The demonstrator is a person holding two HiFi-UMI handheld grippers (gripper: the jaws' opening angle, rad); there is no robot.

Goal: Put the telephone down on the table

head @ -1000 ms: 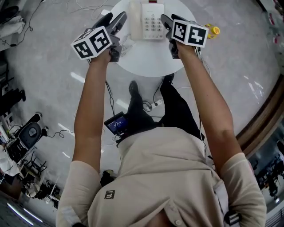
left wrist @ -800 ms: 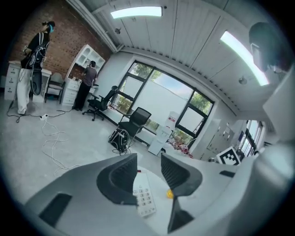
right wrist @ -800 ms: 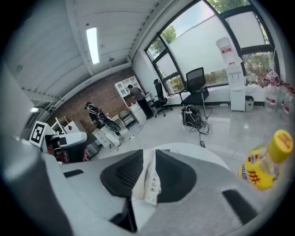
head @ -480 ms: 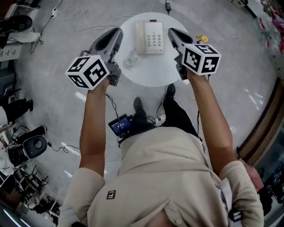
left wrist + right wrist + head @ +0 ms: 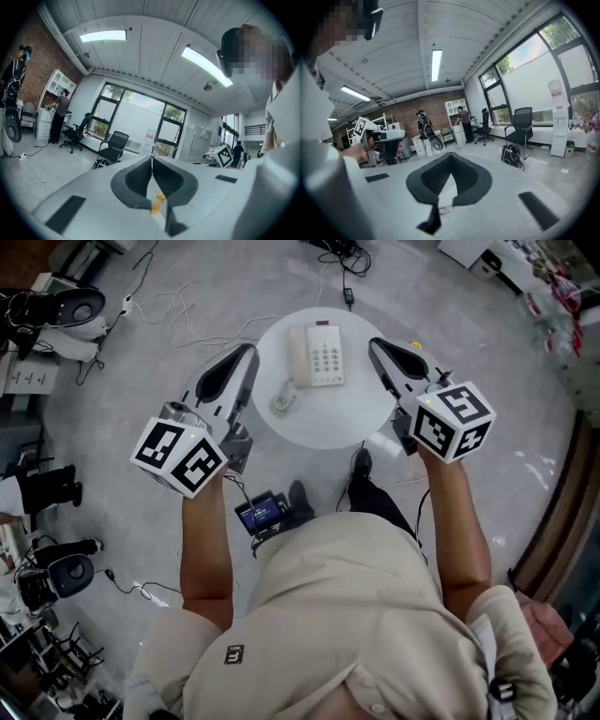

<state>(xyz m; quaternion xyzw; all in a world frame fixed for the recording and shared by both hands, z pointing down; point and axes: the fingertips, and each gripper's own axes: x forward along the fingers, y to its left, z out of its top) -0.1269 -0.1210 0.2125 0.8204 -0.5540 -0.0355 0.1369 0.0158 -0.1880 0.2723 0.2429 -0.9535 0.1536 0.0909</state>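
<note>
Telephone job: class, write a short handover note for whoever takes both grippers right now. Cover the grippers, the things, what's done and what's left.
Left gripper: jaws shut, empty, raised off the table's left side.
Right gripper: jaws shut, empty, raised off its right side.
Telephone: lies flat on the round white table, with its coiled cord beside it. Neither gripper touches it.
Done: the telephone is down.
Left: seemingly nothing.

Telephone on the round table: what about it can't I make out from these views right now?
Head view: the telephone is too small to read its keys or tell whether the handset sits fully in its cradle.
Head view: the table hides its own base under its top.
Left gripper view, right gripper view: both look out across the room; neither shows the telephone or the table.
</note>
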